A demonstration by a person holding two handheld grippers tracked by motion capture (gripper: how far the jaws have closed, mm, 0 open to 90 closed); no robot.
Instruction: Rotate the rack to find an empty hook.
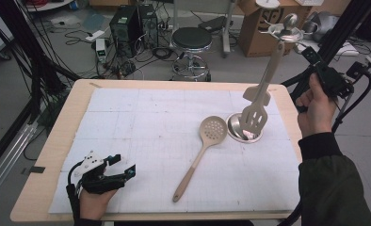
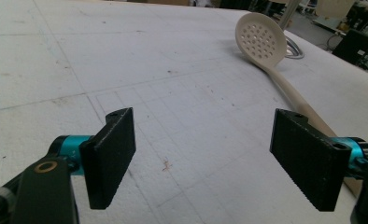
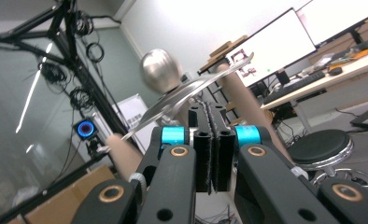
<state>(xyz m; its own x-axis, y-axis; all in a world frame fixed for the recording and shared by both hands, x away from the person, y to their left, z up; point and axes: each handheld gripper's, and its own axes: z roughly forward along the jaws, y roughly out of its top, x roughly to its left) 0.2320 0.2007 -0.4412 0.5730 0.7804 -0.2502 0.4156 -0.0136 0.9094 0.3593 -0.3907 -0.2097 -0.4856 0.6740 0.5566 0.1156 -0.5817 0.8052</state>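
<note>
A metal utensil rack stands at the right of the white mat, with a round base point(image 1: 236, 133) and a top disc point(image 1: 285, 32) under a knob point(image 1: 291, 20). A beige slotted spatula point(image 1: 267, 80) hangs head-down from the disc, its head over the base. A beige perforated skimmer point(image 1: 197, 157) lies flat mid-mat. My right gripper point(image 1: 310, 52) is raised beside the rack top, shut, pads pressed flat together point(image 3: 211, 108), just below the disc point(image 3: 182, 100), the knob point(image 3: 160, 70) and the spatula handle point(image 3: 240, 98). My left gripper point(image 1: 126, 164) rests open at the front left, facing the skimmer point(image 2: 261, 39), with nothing between its fingers point(image 2: 209, 156).
The white gridded mat point(image 1: 141, 117) covers a wooden table point(image 1: 63, 122). Beyond the far edge are a black stool point(image 1: 191, 40), computer towers point(image 1: 127, 23) with cables, and a cardboard box point(image 1: 256, 33). Black stand legs point(image 1: 343, 33) rise right of the table.
</note>
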